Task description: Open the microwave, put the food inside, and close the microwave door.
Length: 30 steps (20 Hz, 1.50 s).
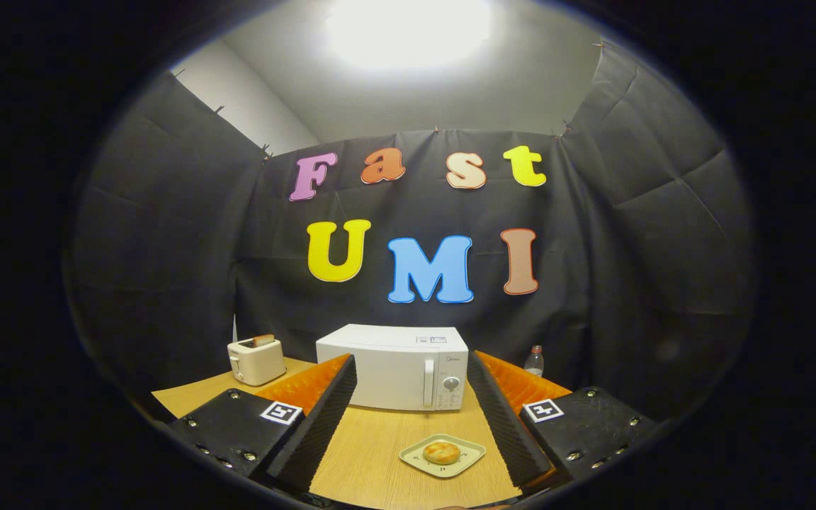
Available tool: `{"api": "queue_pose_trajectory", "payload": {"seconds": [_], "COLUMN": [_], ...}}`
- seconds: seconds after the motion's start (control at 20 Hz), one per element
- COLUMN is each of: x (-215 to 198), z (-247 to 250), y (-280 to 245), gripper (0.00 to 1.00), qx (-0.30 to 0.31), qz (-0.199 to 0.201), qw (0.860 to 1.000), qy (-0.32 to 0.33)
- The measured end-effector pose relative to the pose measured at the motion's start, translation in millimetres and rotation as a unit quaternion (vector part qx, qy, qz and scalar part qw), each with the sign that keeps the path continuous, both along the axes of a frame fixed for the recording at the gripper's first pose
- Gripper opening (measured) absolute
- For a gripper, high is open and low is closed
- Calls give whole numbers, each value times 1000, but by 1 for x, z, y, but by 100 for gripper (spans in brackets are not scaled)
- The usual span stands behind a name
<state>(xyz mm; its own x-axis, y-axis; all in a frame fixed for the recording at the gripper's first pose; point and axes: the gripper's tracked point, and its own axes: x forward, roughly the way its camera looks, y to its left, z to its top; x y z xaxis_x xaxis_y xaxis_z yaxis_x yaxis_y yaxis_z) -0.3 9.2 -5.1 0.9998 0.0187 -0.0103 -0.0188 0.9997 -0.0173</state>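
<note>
Resting between the spread fingers of the tool [411, 418], a pale square plate [411, 451] holds a round golden bun [442, 452]; the fingers stand wide apart and grip nothing. Beyond them the white microwave [394, 366] sits with its door shut, bare wooden bench [369, 439] lying open before it. A toaster [256, 360] holding toast stands beyond the left finger, a bottle [534, 361] beyond the right.

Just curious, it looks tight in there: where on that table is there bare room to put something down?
Bare wood lies between the plate and the microwave. The open tool straddles it. The toaster and bottle flank the microwave.
</note>
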Motion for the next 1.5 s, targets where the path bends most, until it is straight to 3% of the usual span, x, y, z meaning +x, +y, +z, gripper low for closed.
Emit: {"api": "queue_pose_trajectory", "payload": {"seconds": [1.2,1.5], "x": [2,18], "z": [-3,-9], "y": [4,8], "gripper": [98,98], "qx": [-4,-4], "qz": [4,8], "qw": [1000,1000], "qy": [3,7]}}
